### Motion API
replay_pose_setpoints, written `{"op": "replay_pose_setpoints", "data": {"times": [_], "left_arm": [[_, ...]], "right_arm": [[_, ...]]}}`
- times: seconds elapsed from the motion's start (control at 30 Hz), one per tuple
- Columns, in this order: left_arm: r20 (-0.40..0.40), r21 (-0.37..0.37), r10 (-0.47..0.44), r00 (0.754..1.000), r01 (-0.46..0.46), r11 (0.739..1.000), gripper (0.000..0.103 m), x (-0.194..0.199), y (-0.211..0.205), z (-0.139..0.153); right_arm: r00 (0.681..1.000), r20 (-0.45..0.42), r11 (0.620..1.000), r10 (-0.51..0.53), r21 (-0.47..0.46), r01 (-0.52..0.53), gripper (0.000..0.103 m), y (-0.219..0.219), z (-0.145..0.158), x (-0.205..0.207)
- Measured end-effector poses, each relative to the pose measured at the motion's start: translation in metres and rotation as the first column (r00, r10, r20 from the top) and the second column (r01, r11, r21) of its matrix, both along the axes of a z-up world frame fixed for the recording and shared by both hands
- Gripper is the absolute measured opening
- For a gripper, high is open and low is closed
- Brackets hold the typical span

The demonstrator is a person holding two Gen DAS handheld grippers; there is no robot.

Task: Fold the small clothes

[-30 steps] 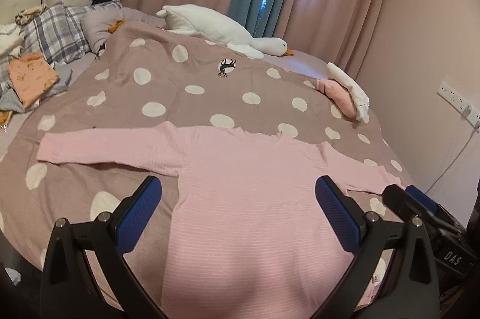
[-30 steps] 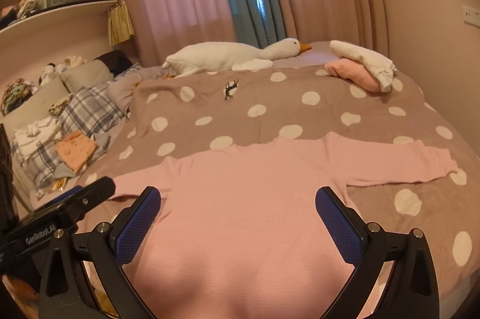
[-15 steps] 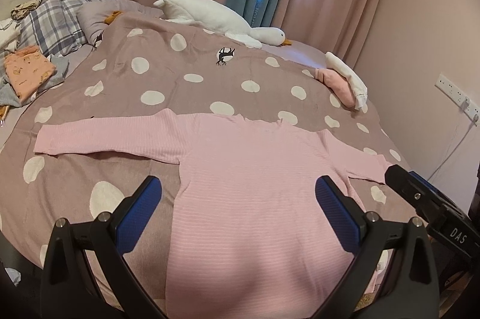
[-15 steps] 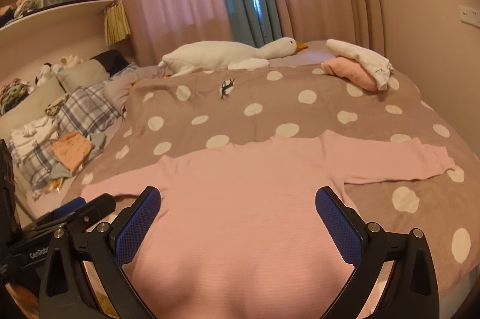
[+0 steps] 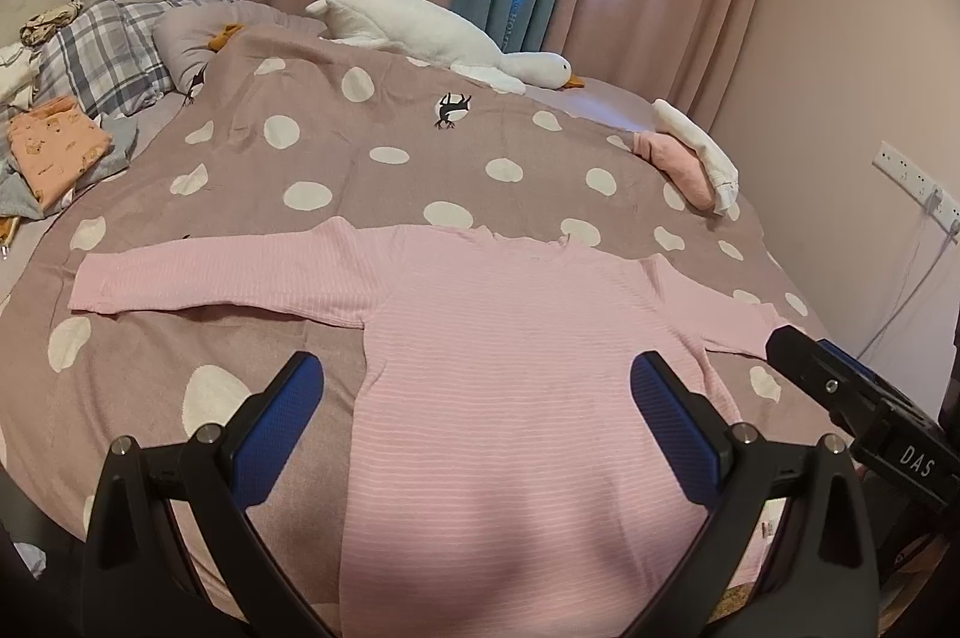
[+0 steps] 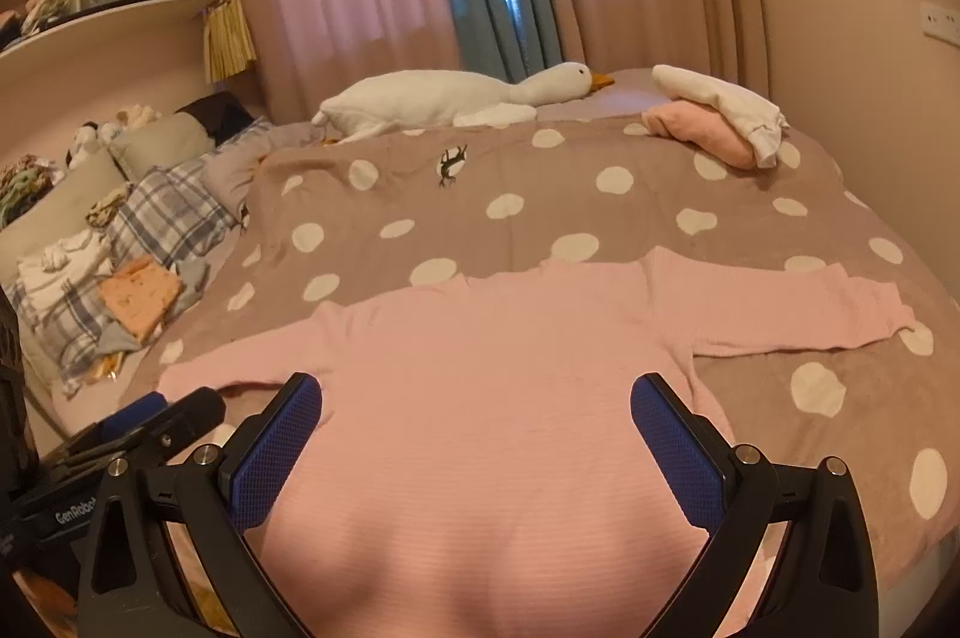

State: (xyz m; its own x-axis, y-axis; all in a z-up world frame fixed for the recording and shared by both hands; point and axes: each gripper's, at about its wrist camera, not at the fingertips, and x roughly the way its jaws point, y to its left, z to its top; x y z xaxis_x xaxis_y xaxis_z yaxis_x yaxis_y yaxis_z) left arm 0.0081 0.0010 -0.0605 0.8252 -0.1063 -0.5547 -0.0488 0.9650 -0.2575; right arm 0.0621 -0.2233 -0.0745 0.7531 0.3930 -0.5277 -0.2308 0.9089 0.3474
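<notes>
A: Item one: long-sleeved ribbed knit top (image 5: 528, 338), pale pink with thin white stripes. Blanket beneath?

B: Soft mauve-brown bed blanket (image 5: 360, 140), white dots, one black-and-white animal motif. Grippers?

A: Left gripper (image 5: 480, 398) and right gripper (image 6: 477, 416): black frames, blue textured pads.

B: Plush goose toy (image 6: 450, 98): white, orange beak. Checked pillow (image 5: 108, 56): grey-and-white plaid.

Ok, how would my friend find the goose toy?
Start at the spotted blanket covering the bed. At its far edge, below the curtains, lies the goose toy. Unlike the folded white cloth nearby, it has a long neck and orange beak.
</notes>
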Motion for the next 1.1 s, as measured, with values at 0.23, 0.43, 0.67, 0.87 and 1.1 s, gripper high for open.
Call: {"op": "replay_pose_setpoints", "data": {"times": [0.23,0.43,0.67,0.87,1.1], "left_arm": [[-0.018,-0.011,-0.004,1.0,0.004,1.0,0.103,0.004,0.0,-0.004],[-0.024,-0.012,-0.009,1.0,0.009,1.0,0.103,0.006,-0.002,-0.005],[-0.044,-0.015,-0.014,0.999,0.013,1.0,0.103,0.011,-0.005,-0.003],[-0.032,-0.012,-0.041,0.999,0.041,0.999,0.102,0.011,-0.014,0.02],[-0.025,0.008,-0.089,0.996,0.089,0.996,0.103,0.007,-0.023,0.041]], "right_arm": [[1.0,-0.001,1.0,-0.002,-0.002,0.002,0.102,0.0,-0.001,-0.001],[1.0,-0.004,1.0,-0.003,-0.003,0.003,0.102,0.003,-0.001,-0.002],[1.0,-0.006,1.0,-0.004,0.004,0.004,0.102,0.005,-0.002,-0.005],[1.0,-0.003,1.0,0.001,0.024,-0.001,0.102,0.003,0.011,-0.012],[1.0,0.001,1.0,0.002,0.028,-0.002,0.102,-0.007,0.031,-0.016]]}}
